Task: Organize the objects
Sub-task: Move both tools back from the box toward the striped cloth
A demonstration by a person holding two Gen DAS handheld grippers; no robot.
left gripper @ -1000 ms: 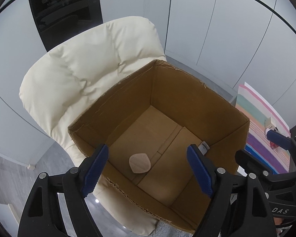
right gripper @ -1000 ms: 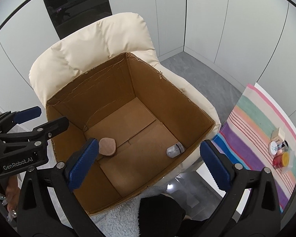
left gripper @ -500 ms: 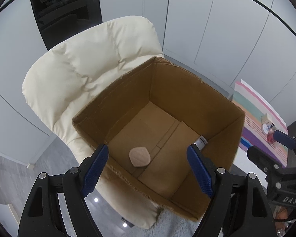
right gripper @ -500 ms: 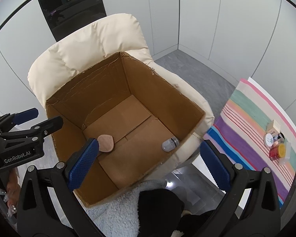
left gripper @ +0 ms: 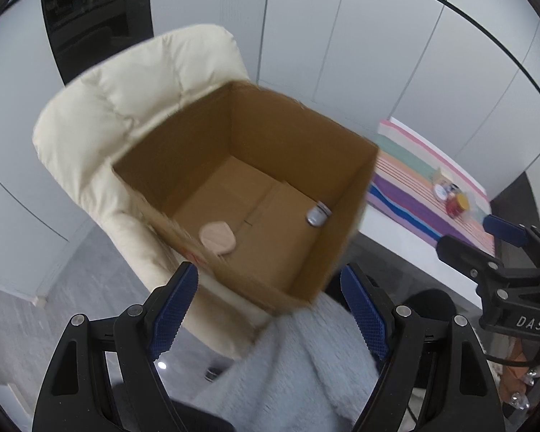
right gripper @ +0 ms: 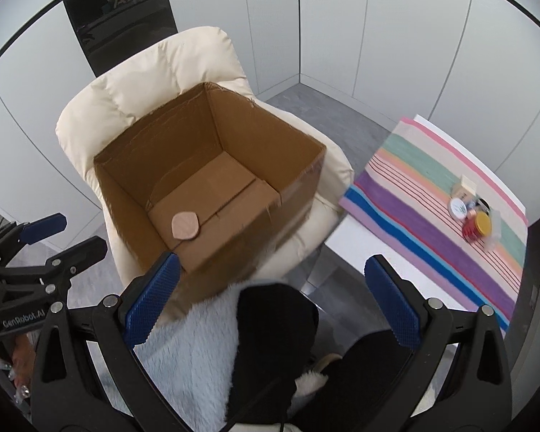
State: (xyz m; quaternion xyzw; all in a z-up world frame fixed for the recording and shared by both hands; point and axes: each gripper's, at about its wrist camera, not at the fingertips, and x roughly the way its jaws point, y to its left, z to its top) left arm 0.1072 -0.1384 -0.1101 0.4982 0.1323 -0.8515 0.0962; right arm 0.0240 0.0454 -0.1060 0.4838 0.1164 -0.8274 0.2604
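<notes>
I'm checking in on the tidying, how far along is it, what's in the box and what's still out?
Done: a tan pad and a small jar lie in the cardboard box on the cream chair. In hand: nothing; left gripper and right gripper are open and empty. Left: several small containers sit on the striped cloth.

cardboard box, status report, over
Both hand-held grippers, left and right, open, empty. Cardboard box holds beige pad and small jar. More items wait on striped cloth. Nothing in the way.
</notes>
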